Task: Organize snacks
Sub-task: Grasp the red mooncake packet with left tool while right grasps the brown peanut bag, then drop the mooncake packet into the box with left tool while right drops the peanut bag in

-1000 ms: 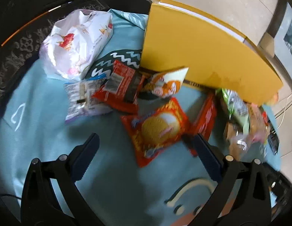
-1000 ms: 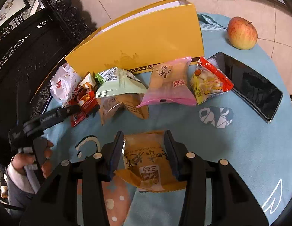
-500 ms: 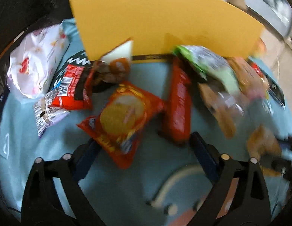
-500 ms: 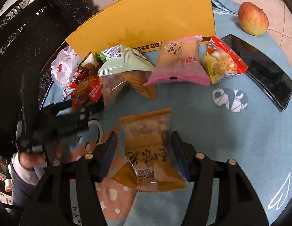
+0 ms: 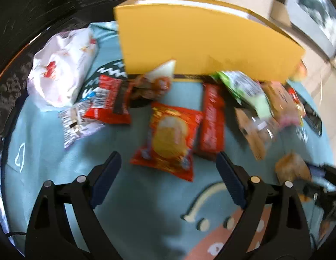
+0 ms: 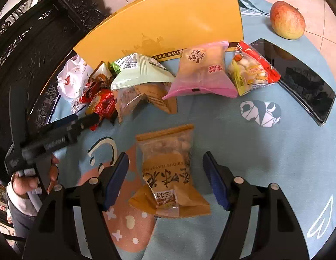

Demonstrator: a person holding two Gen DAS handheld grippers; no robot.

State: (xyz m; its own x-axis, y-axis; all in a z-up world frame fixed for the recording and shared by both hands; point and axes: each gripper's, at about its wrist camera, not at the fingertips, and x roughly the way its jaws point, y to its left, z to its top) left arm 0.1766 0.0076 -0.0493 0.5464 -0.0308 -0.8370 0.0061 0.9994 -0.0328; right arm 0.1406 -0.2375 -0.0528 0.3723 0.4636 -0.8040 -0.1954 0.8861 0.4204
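On the blue cloth (image 6: 265,162), our right gripper (image 6: 165,181) is spread wide around the tan snack packet (image 6: 168,173), not touching; our left gripper (image 5: 168,173) gapes near the red biscuit pack (image 5: 170,140).

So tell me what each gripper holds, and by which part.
Nothing. The right gripper is open around the brown packet; the left gripper is open, empty.
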